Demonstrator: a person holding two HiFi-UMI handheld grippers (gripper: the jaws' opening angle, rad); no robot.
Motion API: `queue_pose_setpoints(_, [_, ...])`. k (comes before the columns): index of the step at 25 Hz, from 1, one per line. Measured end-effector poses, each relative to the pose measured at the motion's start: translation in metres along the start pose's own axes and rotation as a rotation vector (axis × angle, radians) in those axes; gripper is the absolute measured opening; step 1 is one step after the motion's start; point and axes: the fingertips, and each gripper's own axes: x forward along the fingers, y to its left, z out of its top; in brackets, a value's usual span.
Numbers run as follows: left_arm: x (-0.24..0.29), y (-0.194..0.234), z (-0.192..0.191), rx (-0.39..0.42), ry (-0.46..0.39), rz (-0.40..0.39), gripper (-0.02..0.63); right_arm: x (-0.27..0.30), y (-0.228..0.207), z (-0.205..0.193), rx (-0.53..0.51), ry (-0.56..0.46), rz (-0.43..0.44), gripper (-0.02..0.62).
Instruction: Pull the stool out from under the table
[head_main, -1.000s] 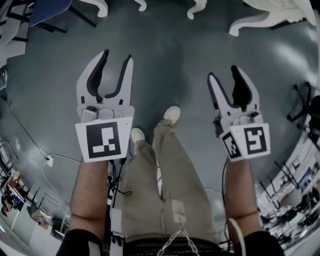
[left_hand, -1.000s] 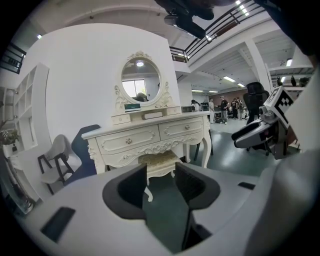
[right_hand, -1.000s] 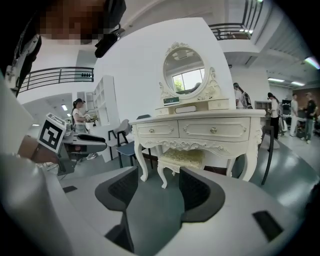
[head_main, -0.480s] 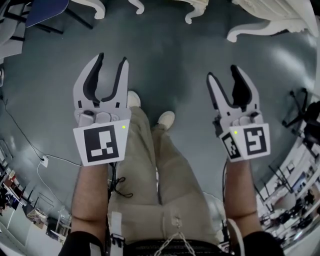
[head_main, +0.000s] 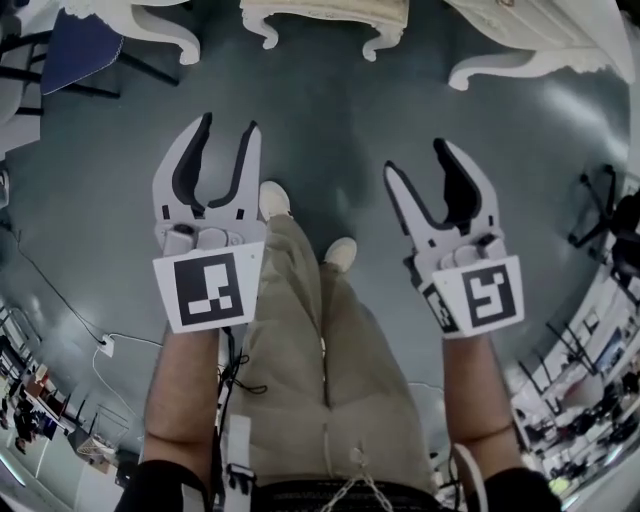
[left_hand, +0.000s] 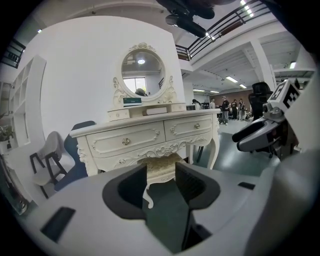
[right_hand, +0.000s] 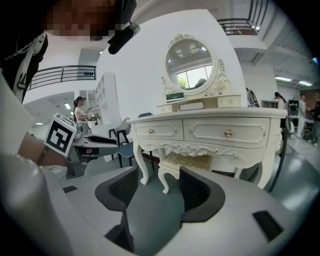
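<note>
Grey-green floor (head_main: 330, 150) of an open hall. A white wall stands behind a cream table (left_hand: 150, 135) with drawers and a round mirror (left_hand: 142, 72).

Stool (right_hand: 186, 162): cream, padded top, curved legs. It stands under the table, between the table's front legs, well ahead of both pairs of fingers.

Left gripper (head_main: 228, 128): fingers apart, nothing between them. In the left gripper view the stool shows through the gap, far off and not touched.

Right gripper (head_main: 418, 158): fingers apart, nothing between them. The stool lies ahead of the gap, slightly to its right.

Both grippers are held above the floor, side by side and apart, pointing toward the table. Chairs (left_hand: 47, 155) stand to the left of the left fingers, beside the table. The person's shoes (head_main: 275, 198) are on the floor below and behind the fingertips.
</note>
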Motion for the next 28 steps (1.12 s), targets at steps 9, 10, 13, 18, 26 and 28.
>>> queue_pose_setpoints(9, [0.034,0.026,-0.008,0.052,0.038,-0.058,0.176,0.043,0.002,0.002,0.078,0.015,-0.045,0.235])
queue_pose_setpoints(10, [0.037,0.030,-0.009,0.056,0.045,-0.061,0.176,0.047,0.001,0.000,0.068,0.023,-0.045,0.235])
queue_pose_setpoints(13, [0.051,0.038,-0.012,0.060,0.055,-0.068,0.176,0.058,-0.001,0.000,0.058,0.042,-0.047,0.235])
queue_pose_setpoints(18, [0.073,0.043,-0.008,0.081,0.057,-0.111,0.176,0.079,-0.007,0.016,0.063,0.041,-0.077,0.235])
queue_pose_setpoints(26, [0.103,0.066,-0.001,0.099,0.060,-0.148,0.176,0.111,-0.020,0.051,0.051,0.016,-0.117,0.235])
queue_pose_setpoints(28, [0.105,0.071,-0.002,0.111,0.061,-0.158,0.176,0.116,-0.019,0.057,0.057,0.004,-0.121,0.235])
